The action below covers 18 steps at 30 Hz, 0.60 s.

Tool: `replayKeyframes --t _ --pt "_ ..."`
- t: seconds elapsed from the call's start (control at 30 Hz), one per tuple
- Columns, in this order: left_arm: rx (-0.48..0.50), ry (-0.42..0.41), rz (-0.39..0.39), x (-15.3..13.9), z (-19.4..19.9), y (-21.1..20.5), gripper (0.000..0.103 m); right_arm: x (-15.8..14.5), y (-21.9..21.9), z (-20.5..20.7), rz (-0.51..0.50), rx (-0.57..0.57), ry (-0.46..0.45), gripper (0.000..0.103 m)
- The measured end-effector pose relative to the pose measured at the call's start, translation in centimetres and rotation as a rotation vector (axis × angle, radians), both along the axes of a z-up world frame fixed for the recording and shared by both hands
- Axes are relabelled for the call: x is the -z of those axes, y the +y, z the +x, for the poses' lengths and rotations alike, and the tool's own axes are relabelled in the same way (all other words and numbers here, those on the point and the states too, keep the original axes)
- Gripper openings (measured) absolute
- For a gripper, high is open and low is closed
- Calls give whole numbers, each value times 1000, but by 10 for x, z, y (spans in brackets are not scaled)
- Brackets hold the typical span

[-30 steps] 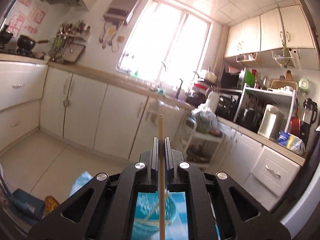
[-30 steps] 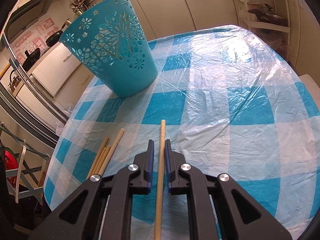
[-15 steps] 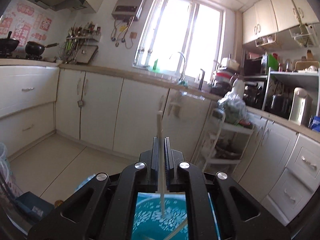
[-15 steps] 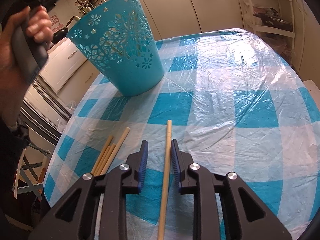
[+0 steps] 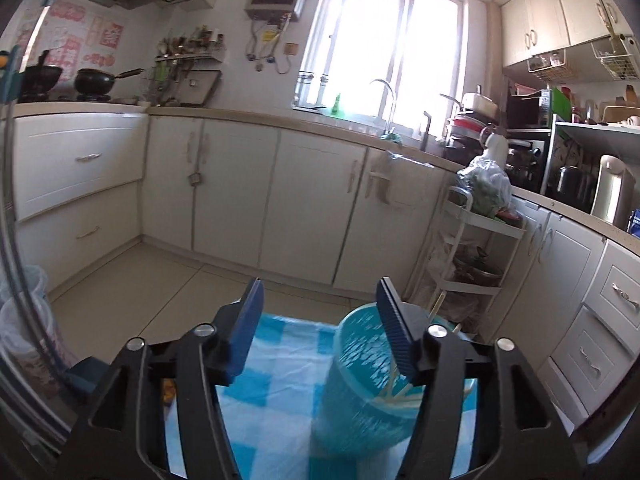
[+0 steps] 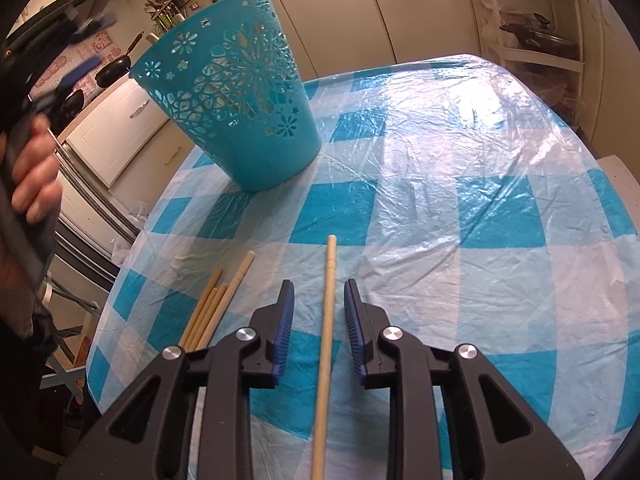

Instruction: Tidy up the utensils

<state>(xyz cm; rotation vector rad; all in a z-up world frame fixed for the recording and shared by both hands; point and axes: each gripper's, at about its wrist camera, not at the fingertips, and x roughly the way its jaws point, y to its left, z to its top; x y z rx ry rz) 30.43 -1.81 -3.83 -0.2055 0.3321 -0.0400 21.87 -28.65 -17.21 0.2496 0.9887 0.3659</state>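
Observation:
A teal perforated basket (image 6: 236, 108) stands on the blue checked table (image 6: 460, 184). In the left wrist view the basket (image 5: 360, 384) sits just below my left gripper (image 5: 320, 296), which is open and empty; several chopsticks (image 5: 400, 392) lie inside it. My right gripper (image 6: 319, 294) is open, its jaws on either side of one wooden chopstick (image 6: 326, 320) lying on the table. A bundle of chopsticks (image 6: 216, 304) lies to its left. The left gripper and the hand holding it (image 6: 28, 184) show at the left edge.
The table's left edge (image 6: 120, 280) runs close to the chopstick bundle. Kitchen cabinets (image 5: 280, 208), a counter and a white trolley (image 5: 472, 248) stand beyond the table. The tablecloth is covered with wrinkled clear plastic.
My left gripper opened and let its chopstick drop into the basket. My right gripper opened wider around the single chopstick on the table.

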Motion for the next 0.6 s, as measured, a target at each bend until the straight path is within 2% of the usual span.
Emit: replayKeyframes --t 0.13,0.23,0.33,0.4,0.5,0.57,0.6 --pt "-33 78 9 29 -25 20 76 -3 10 -3 -136 -33 -12 15" --pt "-37 177 -13 61 -34 29 81 -4 16 0 -210 -50 -13 7" --pt "-32 266 -38 89 -35 32 82 -6 14 1 -202 -49 15 7" --pt "-23 298 -49 100 -37 30 82 -5 15 -1 -235 -53 23 7" --pt "-7 328 -26 112 -40 26 84 -6 17 -5 -275 -76 2 7" --pt "1 342 -31 114 -41 24 84 -7 15 -5 -254 -68 9 6" --pt "3 349 -37 117 -42 25 84 -9 11 -6 -212 -60 11 6"
